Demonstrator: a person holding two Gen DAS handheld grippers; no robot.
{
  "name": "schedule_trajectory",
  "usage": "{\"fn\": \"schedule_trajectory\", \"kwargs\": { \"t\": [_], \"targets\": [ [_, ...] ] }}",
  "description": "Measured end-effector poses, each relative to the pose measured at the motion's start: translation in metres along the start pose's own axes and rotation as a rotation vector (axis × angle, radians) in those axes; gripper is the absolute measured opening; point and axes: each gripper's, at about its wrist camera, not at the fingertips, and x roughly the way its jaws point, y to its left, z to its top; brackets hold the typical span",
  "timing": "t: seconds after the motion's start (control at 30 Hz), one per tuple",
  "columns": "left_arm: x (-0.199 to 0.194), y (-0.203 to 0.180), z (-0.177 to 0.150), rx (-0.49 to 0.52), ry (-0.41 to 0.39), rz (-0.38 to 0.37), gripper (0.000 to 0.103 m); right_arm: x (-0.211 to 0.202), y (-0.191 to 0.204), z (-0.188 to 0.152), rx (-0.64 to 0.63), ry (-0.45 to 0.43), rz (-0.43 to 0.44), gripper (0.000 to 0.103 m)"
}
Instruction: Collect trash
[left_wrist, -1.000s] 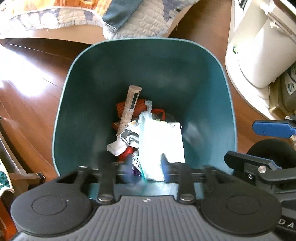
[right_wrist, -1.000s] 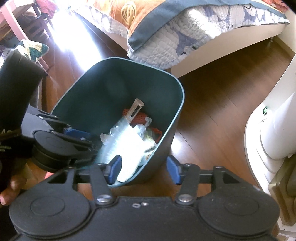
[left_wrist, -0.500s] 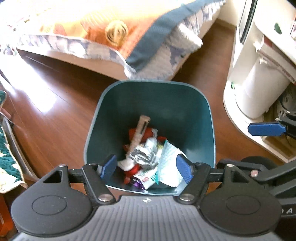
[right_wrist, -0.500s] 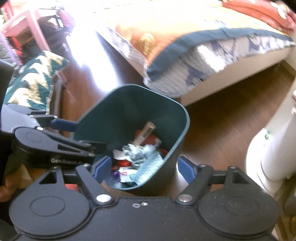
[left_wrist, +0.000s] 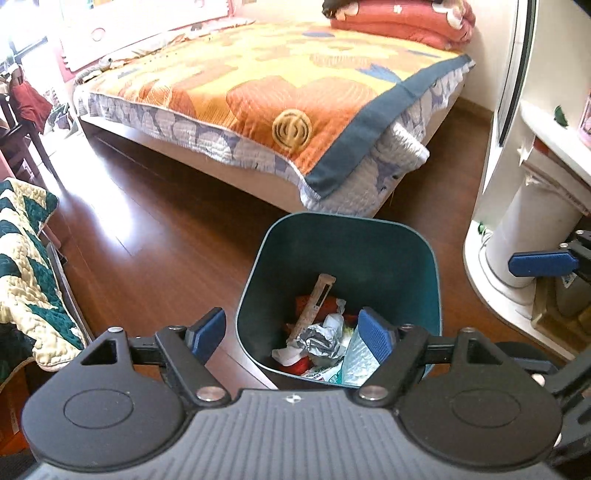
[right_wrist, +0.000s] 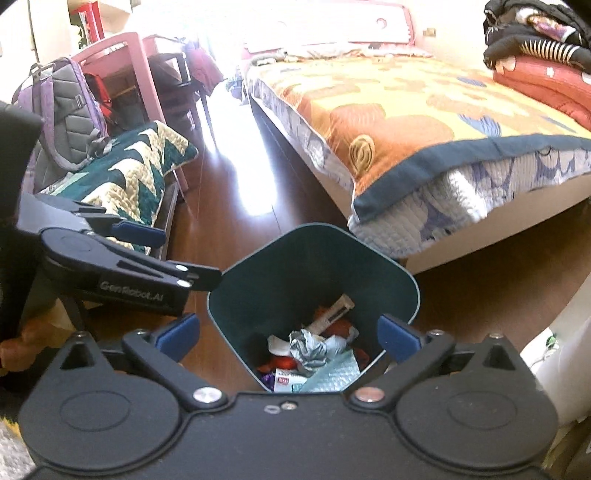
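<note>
A teal trash bin (left_wrist: 343, 251) stands on the wooden floor, below and ahead of both grippers. Inside it lie crumpled foil (left_wrist: 317, 338), a pale green padded bag (left_wrist: 352, 360), a beige stick-shaped pack (left_wrist: 314, 302) and red wrappers. The right wrist view shows the same bin (right_wrist: 295, 266), foil (right_wrist: 308, 347) and bag (right_wrist: 332, 374). My left gripper (left_wrist: 291, 334) hangs above the bin's near rim, jaws opening, nothing between them. My right gripper (right_wrist: 288, 334) is likewise above the bin, jaws opening wide and empty. One blue finger of the left gripper (right_wrist: 140, 236) shows at the left.
A bed with an orange quilt (left_wrist: 295, 110) stands just behind the bin. White rounded furniture (left_wrist: 517, 240) is close on the right. A chair with a green-and-cream throw (left_wrist: 22, 266) stands to the left, and a backpack (right_wrist: 62, 107) and a pink desk (right_wrist: 122, 55) beyond it.
Both grippers have risen and drawn back from the bin, so it looks smaller. Their jaws have spread wider. The pale bag that was at the fingertips now lies in the bin.
</note>
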Motion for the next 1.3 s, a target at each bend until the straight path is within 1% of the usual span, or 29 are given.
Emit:
{"fn": "schedule_trajectory", "kwargs": {
  "t": [0.07,0.23,0.33,0.47,0.6,0.67,1.07,1.3],
  "targets": [
    [-0.006,0.002,-0.002,-0.005,-0.011,-0.012,0.081,-0.003,0.002,0.000,0.001,-0.017,-0.010,0.103],
    [-0.016,0.003,-0.009,-0.029,-0.023,-0.036,0.081,-0.009,-0.001,-0.002,0.032,-0.036,-0.031,0.103],
    [-0.021,0.003,-0.011,-0.038,-0.033,-0.041,0.081,-0.014,-0.004,-0.004,0.050,-0.064,-0.046,0.103],
    [-0.021,0.005,-0.013,-0.054,-0.026,-0.049,0.081,-0.017,-0.007,-0.006,0.060,-0.089,-0.054,0.103],
    [-0.018,0.000,-0.014,-0.041,-0.017,-0.061,0.081,-0.020,-0.008,-0.009,0.077,-0.126,-0.047,0.103],
    [-0.018,-0.003,-0.014,-0.035,-0.018,-0.061,0.081,-0.020,-0.008,-0.010,0.083,-0.122,-0.039,0.103],
    [-0.017,-0.008,-0.015,-0.024,-0.019,-0.053,0.081,-0.017,-0.008,-0.013,0.095,-0.094,-0.050,0.103],
    [-0.018,-0.008,-0.017,-0.015,-0.016,-0.063,0.081,-0.017,-0.009,-0.015,0.111,-0.091,-0.060,0.103]
  ]
}}
